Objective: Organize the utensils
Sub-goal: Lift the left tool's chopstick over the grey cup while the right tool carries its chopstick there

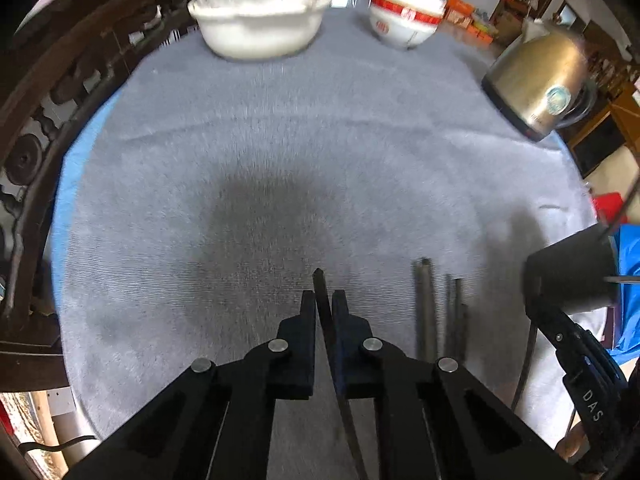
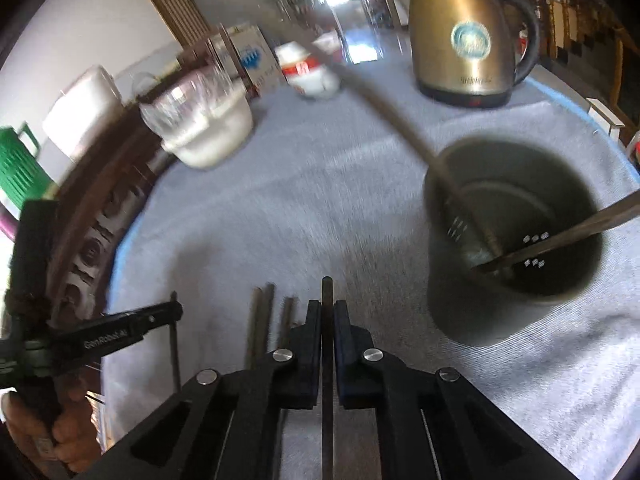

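My left gripper (image 1: pixel 323 296) is shut on a dark chopstick (image 1: pixel 322 292) and holds it above the grey cloth. My right gripper (image 2: pixel 327 306) is shut on another dark chopstick (image 2: pixel 327 292), left of the dark utensil holder (image 2: pixel 512 308). The holder has two long utensils (image 2: pixel 400 120) leaning in it. Several dark chopsticks (image 1: pixel 424 308) lie on the cloth right of my left gripper; in the right wrist view they (image 2: pixel 262 320) lie left of my right gripper. The left gripper also shows at the left of the right wrist view (image 2: pixel 174 312).
A grey cloth (image 1: pixel 320 140) covers the round table. At the far side stand a white bowl with a clear container on it (image 1: pixel 256 28), a red-and-white bowl (image 1: pixel 404 20) and a brass kettle (image 2: pixel 464 40). A carved wooden chair (image 1: pixel 48 120) stands at the left.
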A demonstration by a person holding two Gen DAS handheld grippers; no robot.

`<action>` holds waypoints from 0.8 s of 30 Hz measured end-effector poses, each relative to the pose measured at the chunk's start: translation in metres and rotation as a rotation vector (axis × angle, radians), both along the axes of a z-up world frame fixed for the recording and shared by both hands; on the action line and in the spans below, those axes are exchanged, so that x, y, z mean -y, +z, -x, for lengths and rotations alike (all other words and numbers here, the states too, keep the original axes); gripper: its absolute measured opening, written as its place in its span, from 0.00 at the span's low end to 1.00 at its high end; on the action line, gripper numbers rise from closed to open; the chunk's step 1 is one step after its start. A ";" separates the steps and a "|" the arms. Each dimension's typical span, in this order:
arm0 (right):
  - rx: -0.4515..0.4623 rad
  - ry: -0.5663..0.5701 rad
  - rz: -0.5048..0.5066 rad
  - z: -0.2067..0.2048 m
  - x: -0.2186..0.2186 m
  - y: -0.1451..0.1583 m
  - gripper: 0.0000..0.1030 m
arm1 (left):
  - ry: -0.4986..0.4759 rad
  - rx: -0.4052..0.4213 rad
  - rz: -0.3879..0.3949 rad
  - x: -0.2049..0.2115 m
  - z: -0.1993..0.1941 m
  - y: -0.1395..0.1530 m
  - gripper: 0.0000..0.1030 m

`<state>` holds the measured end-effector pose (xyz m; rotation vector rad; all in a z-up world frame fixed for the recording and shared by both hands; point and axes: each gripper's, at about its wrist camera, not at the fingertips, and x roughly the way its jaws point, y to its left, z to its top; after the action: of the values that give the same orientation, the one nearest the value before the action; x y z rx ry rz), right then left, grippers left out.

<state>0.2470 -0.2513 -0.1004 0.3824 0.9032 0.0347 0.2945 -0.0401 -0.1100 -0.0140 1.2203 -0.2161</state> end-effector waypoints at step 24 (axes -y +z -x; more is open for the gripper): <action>0.536 -0.133 -0.031 0.129 0.026 0.131 0.06 | -0.048 0.425 0.091 0.012 0.107 0.164 0.06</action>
<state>0.1180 -0.2769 0.0308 0.4335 0.3474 0.0270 0.1874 -0.0525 0.0537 -0.0169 0.7871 -0.2992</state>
